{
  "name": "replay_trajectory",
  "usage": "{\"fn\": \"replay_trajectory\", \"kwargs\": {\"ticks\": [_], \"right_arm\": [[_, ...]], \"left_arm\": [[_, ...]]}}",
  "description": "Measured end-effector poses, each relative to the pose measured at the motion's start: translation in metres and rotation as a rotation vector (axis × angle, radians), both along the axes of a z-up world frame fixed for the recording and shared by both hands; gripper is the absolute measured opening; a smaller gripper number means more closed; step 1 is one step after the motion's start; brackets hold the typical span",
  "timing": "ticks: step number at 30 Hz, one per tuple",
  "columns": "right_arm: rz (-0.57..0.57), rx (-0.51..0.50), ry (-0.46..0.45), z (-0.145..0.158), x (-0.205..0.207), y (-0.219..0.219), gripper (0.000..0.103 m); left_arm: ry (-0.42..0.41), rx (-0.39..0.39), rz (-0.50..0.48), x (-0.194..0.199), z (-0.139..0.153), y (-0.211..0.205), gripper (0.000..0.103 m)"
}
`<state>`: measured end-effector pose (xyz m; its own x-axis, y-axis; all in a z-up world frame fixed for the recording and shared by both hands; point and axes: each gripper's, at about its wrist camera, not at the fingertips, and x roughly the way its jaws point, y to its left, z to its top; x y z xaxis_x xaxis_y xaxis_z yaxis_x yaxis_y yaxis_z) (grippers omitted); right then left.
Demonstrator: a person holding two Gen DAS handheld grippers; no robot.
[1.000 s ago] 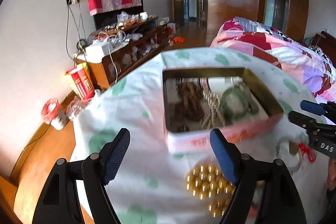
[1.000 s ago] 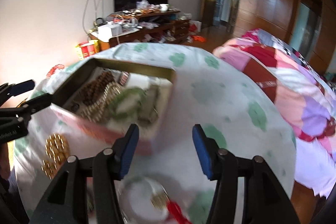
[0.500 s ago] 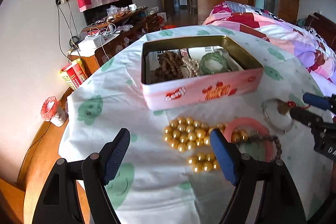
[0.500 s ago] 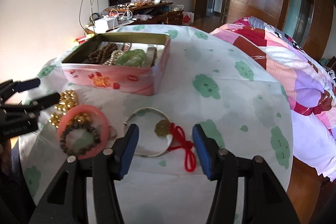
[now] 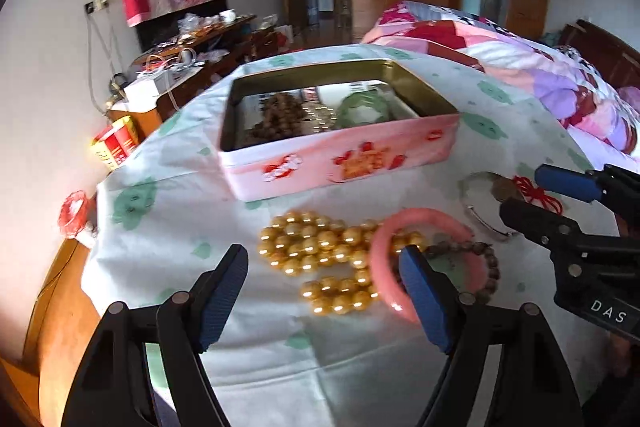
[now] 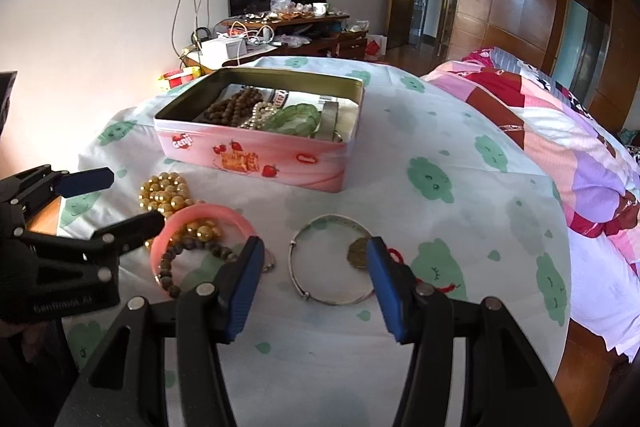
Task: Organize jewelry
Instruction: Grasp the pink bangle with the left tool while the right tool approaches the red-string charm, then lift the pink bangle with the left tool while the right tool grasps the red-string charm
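Both grippers have dropped toward the jewelry: left gripper (image 5: 322, 293) closing empty over gold beads (image 5: 320, 251), right gripper (image 6: 314, 281) half-open, empty.

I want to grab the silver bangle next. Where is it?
In the right wrist view, the silver bangle lies on the tablecloth between the right gripper fingers, right of the pink bangle.

Two downward wrist views, shared tin (image 5: 340, 155)

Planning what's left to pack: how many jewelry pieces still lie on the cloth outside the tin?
4, perhaps more hidden: gold bead strand nearest the tin; pink bangle overlapping it; dark bead bracelet inside the bangle; silver bangle with its red-corded charm, to the right.
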<state>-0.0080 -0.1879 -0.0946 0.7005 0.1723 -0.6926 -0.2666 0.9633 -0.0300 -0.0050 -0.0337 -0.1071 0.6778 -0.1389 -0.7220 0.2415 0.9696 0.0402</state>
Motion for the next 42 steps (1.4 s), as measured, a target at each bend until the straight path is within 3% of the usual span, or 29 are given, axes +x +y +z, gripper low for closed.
{"fn": "replay_trajectory", "kwargs": {"ticks": [1,2,7,8,10,14,24,30,35,40,42], "right_arm": [[-0.008,0.005,0.001,-0.001,0.0,-0.002,0.056],[-0.013,0.008,0.003,-0.001,0.0,-0.003,0.056],[-0.031,0.013,0.001,-0.003,-0.003,-0.005,0.063],[-0.03,0.011,0.002,-0.004,-0.004,-0.004,0.063],[-0.025,0.007,0.006,-0.006,-0.003,-0.002,0.063],[-0.035,0.015,0.0,-0.006,-0.002,-0.005,0.063],[-0.159,0.056,0.011,-0.007,0.009,-0.044,0.063],[-0.141,0.043,-0.003,-0.005,0.006,-0.042,0.063],[-0.161,0.039,0.022,-0.011,0.012,-0.052,0.063],[-0.149,0.043,0.077,-0.018,0.015,-0.06,0.04],[-0.143,0.036,0.105,-0.025,0.014,-0.061,0.037]], "left_arm": [[0.015,-0.005,-0.008,0.002,-0.003,-0.001,0.055],[0.034,-0.016,-0.021,0.005,-0.006,-0.003,0.046],[0.027,0.003,-0.039,0.008,-0.009,-0.012,0.036],[0.024,0.006,-0.05,0.008,-0.009,-0.013,0.018],[0.043,-0.027,-0.07,0.009,-0.008,-0.012,0.011],[0.038,-0.079,-0.09,0.006,0.002,-0.007,0.01],[-0.099,-0.195,-0.085,0.003,0.064,0.011,0.01],[-0.11,-0.159,-0.035,0.013,0.06,0.025,0.01],[-0.06,-0.159,0.01,0.026,0.043,0.039,0.01],[-0.043,-0.165,0.022,0.026,0.035,0.04,0.01],[-0.038,-0.173,0.025,0.027,0.033,0.04,0.01]]}}
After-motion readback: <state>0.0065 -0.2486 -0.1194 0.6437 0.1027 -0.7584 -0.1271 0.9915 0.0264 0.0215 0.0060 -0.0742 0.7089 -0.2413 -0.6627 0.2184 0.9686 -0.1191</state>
